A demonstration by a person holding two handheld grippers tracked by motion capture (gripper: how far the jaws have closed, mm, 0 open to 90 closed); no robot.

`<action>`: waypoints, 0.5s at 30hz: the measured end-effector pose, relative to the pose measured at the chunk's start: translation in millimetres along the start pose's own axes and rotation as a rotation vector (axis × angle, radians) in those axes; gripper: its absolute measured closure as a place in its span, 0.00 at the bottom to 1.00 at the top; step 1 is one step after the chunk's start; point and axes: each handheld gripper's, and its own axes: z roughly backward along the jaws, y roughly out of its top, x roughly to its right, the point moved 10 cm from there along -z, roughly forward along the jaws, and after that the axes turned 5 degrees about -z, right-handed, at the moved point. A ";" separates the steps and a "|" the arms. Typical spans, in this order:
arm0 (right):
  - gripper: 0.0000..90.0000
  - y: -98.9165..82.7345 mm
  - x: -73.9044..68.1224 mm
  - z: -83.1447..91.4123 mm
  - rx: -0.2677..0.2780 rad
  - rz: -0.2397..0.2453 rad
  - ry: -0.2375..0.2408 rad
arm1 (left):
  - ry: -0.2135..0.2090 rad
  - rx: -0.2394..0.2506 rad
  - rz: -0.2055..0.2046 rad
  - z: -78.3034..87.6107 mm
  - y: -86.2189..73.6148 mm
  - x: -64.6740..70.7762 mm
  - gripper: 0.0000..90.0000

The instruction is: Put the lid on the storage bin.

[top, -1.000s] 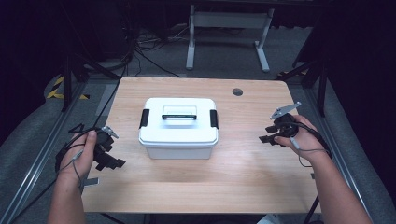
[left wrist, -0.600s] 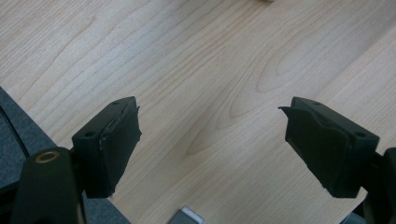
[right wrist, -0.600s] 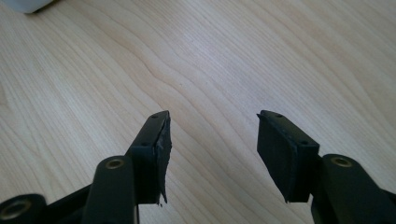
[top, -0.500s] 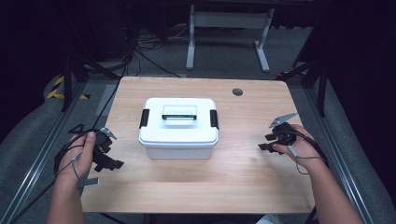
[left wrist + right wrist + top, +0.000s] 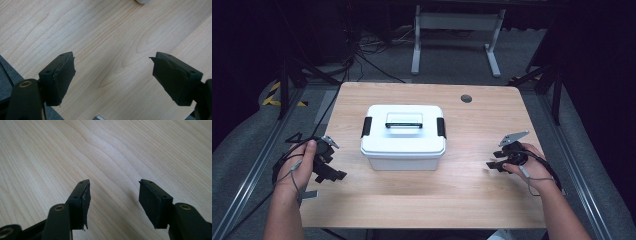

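A: Left gripper [image 5: 328,167], status?
B: Near left edge of the surface [image 5: 412,200], jaws wide apart, nothing between them, well left of the box [image 5: 403,137].
A: Box?
B: Mid-surface, lid on, black latches at both ends, handle flat.
A: Right gripper [image 5: 498,165]?
B: Near right, jaws parted, holding nothing, low over bare wood.
A: Risks?
B: My guess: one-sided push slides the light box; jaw slipping off a latch. Left cable could snag the edge.
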 end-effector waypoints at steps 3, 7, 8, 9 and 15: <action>0.48 -2.1 -1.3 -1.8 0.006 -0.001 0.000 | 0.000 -0.001 -0.002 -0.4 0.6 0.4 0.21; 0.47 -6.6 -2.2 -6.7 0.010 0.012 -0.009 | 0.000 -0.003 -0.004 -0.5 0.9 0.5 0.21; 0.47 -6.2 -2.7 -7.2 0.022 0.007 -0.009 | 0.004 -0.001 -0.008 -0.4 1.1 -0.2 0.21; 0.47 -6.1 -2.6 -7.5 0.028 0.007 -0.010 | 0.001 -0.003 -0.007 -0.3 0.9 0.2 0.21; 0.47 -4.1 -0.3 -9.1 0.102 0.003 -0.050 | -0.001 -0.002 -0.005 -0.1 1.8 1.5 0.21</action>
